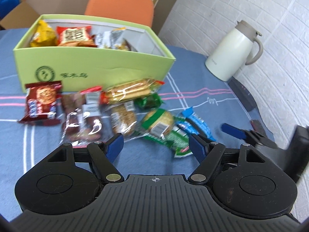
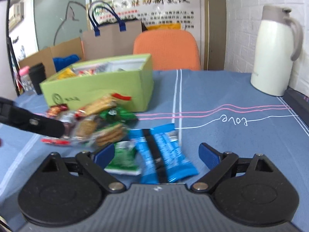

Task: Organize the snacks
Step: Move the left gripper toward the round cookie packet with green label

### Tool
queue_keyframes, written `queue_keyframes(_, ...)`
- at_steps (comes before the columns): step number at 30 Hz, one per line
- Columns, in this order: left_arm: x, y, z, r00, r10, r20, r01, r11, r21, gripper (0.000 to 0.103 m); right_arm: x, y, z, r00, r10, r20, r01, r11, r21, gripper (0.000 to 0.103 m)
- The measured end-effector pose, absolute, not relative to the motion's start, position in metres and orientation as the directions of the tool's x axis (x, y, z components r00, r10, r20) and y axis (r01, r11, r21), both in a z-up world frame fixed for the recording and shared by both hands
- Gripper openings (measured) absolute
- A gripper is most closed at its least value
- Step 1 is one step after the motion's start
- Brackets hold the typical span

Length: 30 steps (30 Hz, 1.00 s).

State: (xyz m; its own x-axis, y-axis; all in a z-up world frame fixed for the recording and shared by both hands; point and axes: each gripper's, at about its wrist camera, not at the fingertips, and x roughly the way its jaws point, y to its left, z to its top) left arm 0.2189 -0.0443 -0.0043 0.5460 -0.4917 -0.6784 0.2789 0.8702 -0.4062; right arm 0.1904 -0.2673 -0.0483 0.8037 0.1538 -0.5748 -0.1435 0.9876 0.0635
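Note:
An open light-green box (image 1: 96,65) (image 2: 96,89) stands on the blue tablecloth with several snack packs inside. In front of it lies a loose pile: a red cookie packet (image 1: 41,100), a clear pack of dark snacks (image 1: 81,119), a cracker pack (image 1: 129,90), a green biscuit pack (image 1: 160,119) and a blue packet (image 1: 195,123) (image 2: 162,152). My left gripper (image 1: 156,147) hovers open just short of the pile, gripping nothing. My right gripper (image 2: 156,155) is open wide over the blue packet, which lies flat between its fingers (image 2: 208,156), untouched by the pads. A green wrapper (image 2: 123,158) lies by its left pad.
A white thermos jug (image 1: 231,52) (image 2: 274,58) stands at the table's far right by the brick wall. An orange chair (image 1: 119,3) (image 2: 166,48) sits behind the table, with a paper bag (image 2: 112,38) and cardboard beyond. A black cup (image 2: 36,77) stands left of the box.

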Motion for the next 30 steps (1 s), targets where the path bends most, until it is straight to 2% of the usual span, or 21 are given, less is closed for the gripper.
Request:
queue_keyframes(4,0.233,-0.047,-0.004,0.560,-0.464,-0.686,0.244,0.884,-0.398,0.061,0.205,-0.275,-0.051,0.806,0.150,-0.572,-0.149,0.988,0.049,0.093)
queue_keyframes(9,0.265,-0.060,0.001,0.528,-0.516,-0.675,0.243,0.853,-0.462,0.054,0.212,-0.263,-0.042,0.806,0.202,-0.556,-0.234,0.972,0.015,0.093)
queue_keyframes(12,0.278,-0.075,0.000,0.519,-0.506,-0.689,0.279,0.862,-0.423,0.054,0.215,-0.262,-0.048,0.788,0.205,-0.581,-0.240,0.971,0.017,0.093)
queue_keyframes(15,0.290,-0.088,-0.010,0.492,-0.485,-0.722,0.288,0.874,-0.391,0.049,0.219,-0.264,-0.053,0.782,0.212,-0.586,-0.229,0.972,0.045,0.093)
queue_keyframes(18,0.296,-0.095,-0.020,0.457,-0.485,-0.746,0.293,0.874,-0.388,0.044,0.211,-0.257,-0.045,0.809,0.190,-0.556,-0.227,0.974,0.002,0.093)
queue_keyframes(22,0.298,-0.086,-0.030,0.453,-0.488,-0.746,0.276,0.872,-0.404,0.045,0.186,-0.239,-0.033,0.805,0.289,-0.518,-0.318,0.947,0.034,0.093)
queue_keyframes(25,0.302,-0.079,-0.037,0.429,-0.526,-0.734,0.266,0.850,-0.455,0.045,0.183,-0.220,-0.036,0.755,0.384,-0.531,-0.403,0.911,0.086,0.093)
queue_keyframes(30,0.295,-0.063,-0.037,0.425,-0.508,-0.749,0.261,0.861,-0.436,0.042,0.203,-0.198,-0.049,0.746,0.368,-0.556,-0.406,0.912,0.059,0.093)
